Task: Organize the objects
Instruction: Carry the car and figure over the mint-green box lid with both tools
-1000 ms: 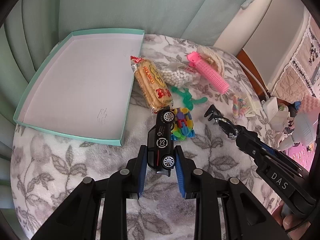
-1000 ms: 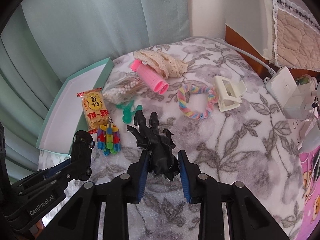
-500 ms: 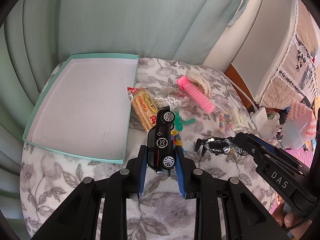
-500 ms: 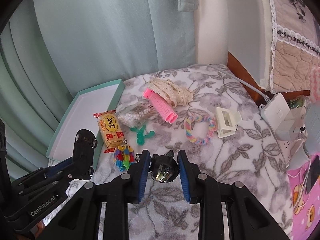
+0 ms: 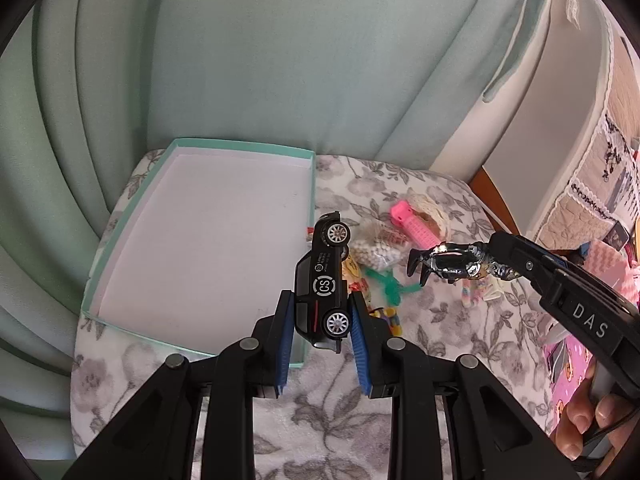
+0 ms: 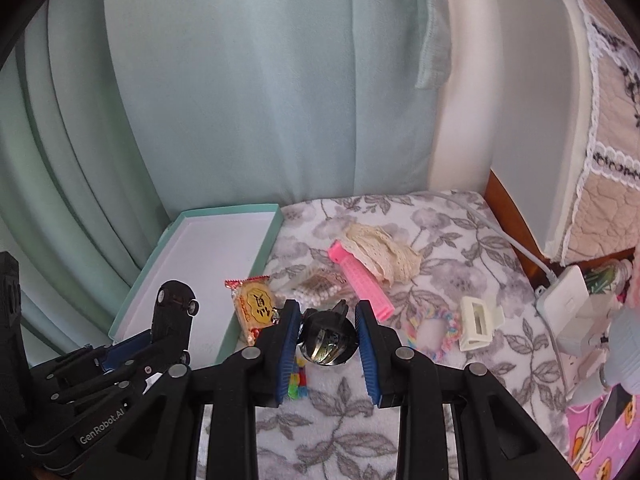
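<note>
We see left claw (image 5: 322, 312) clenched on black toy car with silver wheels (image 5: 322, 284), held in air above near right corner of shallow mint-green cardboard box (image 5: 120, 240). Right claw (image 6: 327, 334) grips shiny black metallic figure (image 5: 452, 262), raised over floral grey-white blanket (image 6: 432, 280). Pink hair roller (image 6: 360, 280), snack packet (image 6: 256, 308) lie on blanket.

Soft daylight fills both views, bright and even, filtering through the pale green curtain (image 5: 248, 60) behind the scene. Shadows are faint and diffuse. Highlights glint on the chrome-black toy figure (image 5: 452, 262), and the white floor of the teal box lid (image 5: 200, 240) is nearly washed out. Strong fisheye bending curves the curtain folds, and black vignette fills the corners. Focus is sharp centrally, slightly softer towards the edges.
</note>
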The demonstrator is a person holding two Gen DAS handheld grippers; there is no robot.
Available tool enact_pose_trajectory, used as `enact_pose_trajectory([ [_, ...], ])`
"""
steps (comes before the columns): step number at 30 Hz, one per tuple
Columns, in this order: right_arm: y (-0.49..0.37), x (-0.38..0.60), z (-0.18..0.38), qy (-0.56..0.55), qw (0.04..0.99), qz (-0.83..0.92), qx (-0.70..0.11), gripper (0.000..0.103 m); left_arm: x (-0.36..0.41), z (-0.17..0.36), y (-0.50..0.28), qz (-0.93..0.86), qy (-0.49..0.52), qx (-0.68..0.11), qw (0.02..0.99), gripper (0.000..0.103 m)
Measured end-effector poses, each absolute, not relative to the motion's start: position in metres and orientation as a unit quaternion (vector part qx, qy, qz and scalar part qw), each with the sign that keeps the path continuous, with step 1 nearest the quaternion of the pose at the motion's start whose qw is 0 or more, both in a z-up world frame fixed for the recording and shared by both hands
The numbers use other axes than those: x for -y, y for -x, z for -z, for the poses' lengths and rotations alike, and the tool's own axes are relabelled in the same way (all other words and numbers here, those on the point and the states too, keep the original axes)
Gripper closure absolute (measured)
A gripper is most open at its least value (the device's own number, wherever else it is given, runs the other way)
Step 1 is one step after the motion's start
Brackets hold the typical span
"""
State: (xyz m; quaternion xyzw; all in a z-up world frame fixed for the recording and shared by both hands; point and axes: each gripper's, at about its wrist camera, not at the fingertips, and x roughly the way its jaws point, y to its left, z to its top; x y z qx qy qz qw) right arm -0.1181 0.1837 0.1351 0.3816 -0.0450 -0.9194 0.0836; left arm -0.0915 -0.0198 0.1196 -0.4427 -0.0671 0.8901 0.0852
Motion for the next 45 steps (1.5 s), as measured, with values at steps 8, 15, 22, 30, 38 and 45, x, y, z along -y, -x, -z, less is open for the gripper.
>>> enact_pose_trajectory([
  [8, 0.147, -0.138, -0.15, -0.368, 0.121, 0.921, 0.026, 0.072, 0.068, -0.122, 0.103, -0.895, 0.437, 0.082, 0.041, 0.075],
  [15, 0.171, -0.097, -0.153, -0.37, 0.152, 0.917, 0.015, 0.072, 0.105, -0.118, 0.117, -0.893, 0.441, 0.091, 0.006, 0.075],
  [22, 0.189, -0.061, -0.152, -0.374, 0.175, 0.911, -0.008, 0.072, 0.126, -0.113, 0.139, -0.89, 0.447, 0.092, -0.015, 0.075],
  [30, 0.211, -0.027, -0.135, -0.396, 0.18, 0.9, -0.033, 0.072, 0.13, -0.099, 0.162, -0.881, 0.463, 0.099, -0.018, 0.075],
  [38, 0.219, -0.009, -0.117, -0.398, 0.171, 0.901, -0.032, 0.072, 0.133, -0.07, 0.174, -0.863, 0.495, 0.096, -0.034, 0.075],
  [45, 0.212, -0.001, -0.092, -0.411, 0.173, 0.894, -0.035, 0.072, 0.137, -0.046, 0.174, -0.847, 0.52, 0.097, -0.047, 0.075],
])
